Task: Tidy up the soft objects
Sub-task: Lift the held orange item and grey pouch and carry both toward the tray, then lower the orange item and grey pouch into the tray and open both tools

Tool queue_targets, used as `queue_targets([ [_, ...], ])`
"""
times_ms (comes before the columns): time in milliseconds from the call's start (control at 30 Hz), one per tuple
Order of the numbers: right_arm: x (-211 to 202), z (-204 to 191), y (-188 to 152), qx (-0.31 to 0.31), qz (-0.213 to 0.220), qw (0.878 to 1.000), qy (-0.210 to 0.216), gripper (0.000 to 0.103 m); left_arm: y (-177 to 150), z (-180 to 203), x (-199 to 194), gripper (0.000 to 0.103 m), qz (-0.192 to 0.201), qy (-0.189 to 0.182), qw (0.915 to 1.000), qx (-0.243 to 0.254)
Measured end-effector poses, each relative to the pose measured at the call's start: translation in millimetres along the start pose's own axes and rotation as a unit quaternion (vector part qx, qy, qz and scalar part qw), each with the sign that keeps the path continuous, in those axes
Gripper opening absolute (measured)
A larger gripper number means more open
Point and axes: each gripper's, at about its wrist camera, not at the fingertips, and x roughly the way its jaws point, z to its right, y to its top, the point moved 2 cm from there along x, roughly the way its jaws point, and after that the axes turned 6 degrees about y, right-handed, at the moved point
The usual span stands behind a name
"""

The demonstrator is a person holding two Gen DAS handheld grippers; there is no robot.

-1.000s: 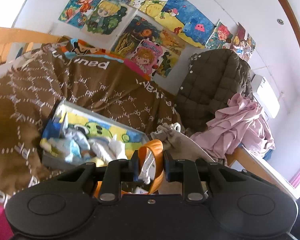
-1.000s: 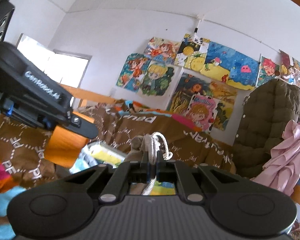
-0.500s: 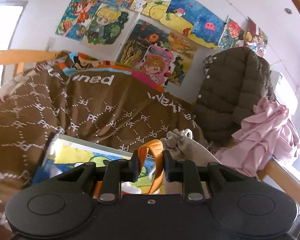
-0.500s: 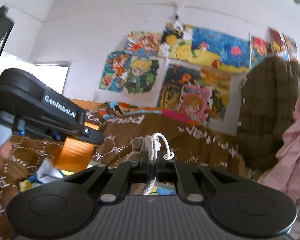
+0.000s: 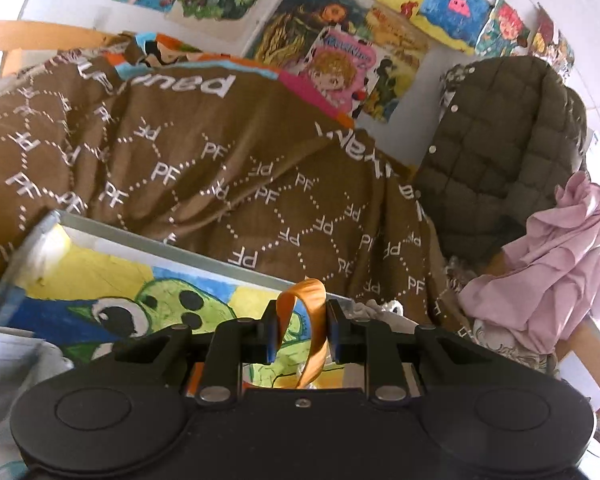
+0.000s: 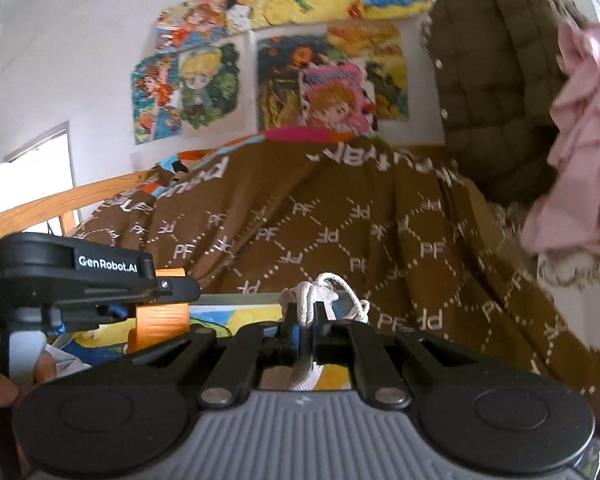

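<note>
The left gripper (image 5: 302,330) is clamped on an orange strap (image 5: 306,316) looping up between its jaws. The right gripper (image 6: 305,326) pinches a white cord (image 6: 328,292); a box (image 5: 100,240) lies just ahead, below both.

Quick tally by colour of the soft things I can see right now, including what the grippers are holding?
Brown: 1, the blanket
Olive: 1, the quilted jacket
Pink: 1, the crumpled cloth
Orange: 1, the strap in the left gripper
White: 1, the drawstring cord in the right gripper
Total: 5
</note>
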Motion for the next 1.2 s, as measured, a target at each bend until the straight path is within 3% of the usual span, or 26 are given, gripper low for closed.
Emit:
queue_targets([
  [467, 16.0, 13.8, -8.2, 0.04, -0.057, 0.998, 0.009, 0.007, -17.0, 15.0, 39.0, 0.026, -0.068, 0.023, 0.9967, 0.037],
  [800, 14.4, 18.8, -9.5, 0.056, -0.074, 0.996, 0.015, 0.014, -22.6, 4.7, 41.5, 0.031, -0.098, 0.02, 0.9949, -0.014],
  [1000, 13.2, 21.5, -10.6, 0.063, -0.085, 0.994, 0.02, 0.025, -21.5, 4.2, 38.5, 0.041, -0.1, 0.034, 0.994, -0.029],
  [1200, 4.8, 21.4, -6.4, 0.067, -0.079, 0.994, 0.021, 0.045, -18.9, 6.8, 32.1, 0.049, -0.099, 0.043, 0.9935, -0.035],
])
